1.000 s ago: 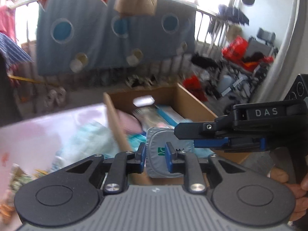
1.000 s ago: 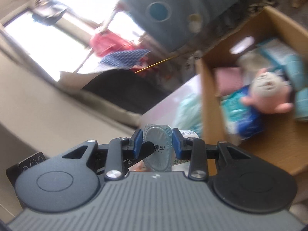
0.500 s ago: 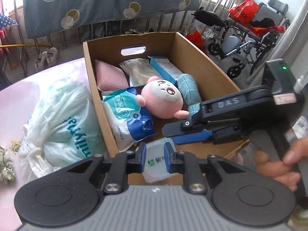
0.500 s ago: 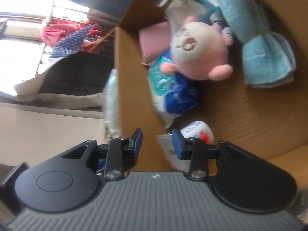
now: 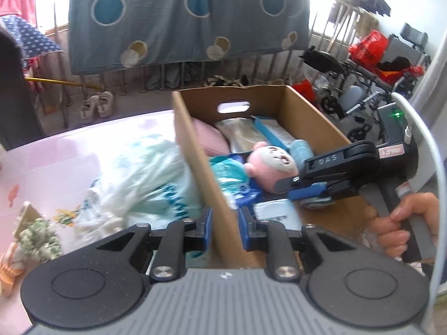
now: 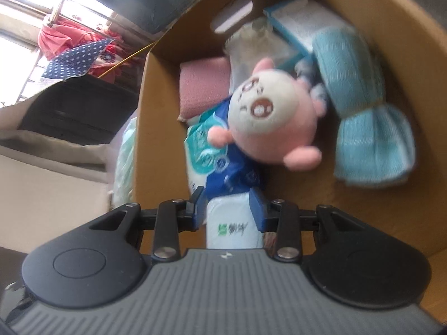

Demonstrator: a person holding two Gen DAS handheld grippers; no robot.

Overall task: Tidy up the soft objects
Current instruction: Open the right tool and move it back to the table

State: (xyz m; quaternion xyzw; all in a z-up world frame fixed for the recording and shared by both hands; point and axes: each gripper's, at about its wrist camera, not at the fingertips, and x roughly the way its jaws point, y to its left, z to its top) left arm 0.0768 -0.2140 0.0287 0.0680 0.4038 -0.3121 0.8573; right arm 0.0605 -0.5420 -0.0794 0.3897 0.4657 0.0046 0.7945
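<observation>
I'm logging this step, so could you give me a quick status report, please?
Left gripper open, straddling cardboard box wall. Right gripper open around white pouch, inside box. Plush toy just ahead; nothing blocking.

Cardboard box (image 5: 313, 117): 1;
Plush toy (image 6: 268, 117): 1;
Pink cushion (image 6: 204, 83): 1;
Blue towel roll (image 6: 363, 111): 1;
Tissue packs (image 6: 218, 164): 2;
Plastic bag (image 5: 145, 184): 1;
Shoes (image 5: 97, 106): 2;
Wheelchair (image 5: 349, 95): 1
</observation>
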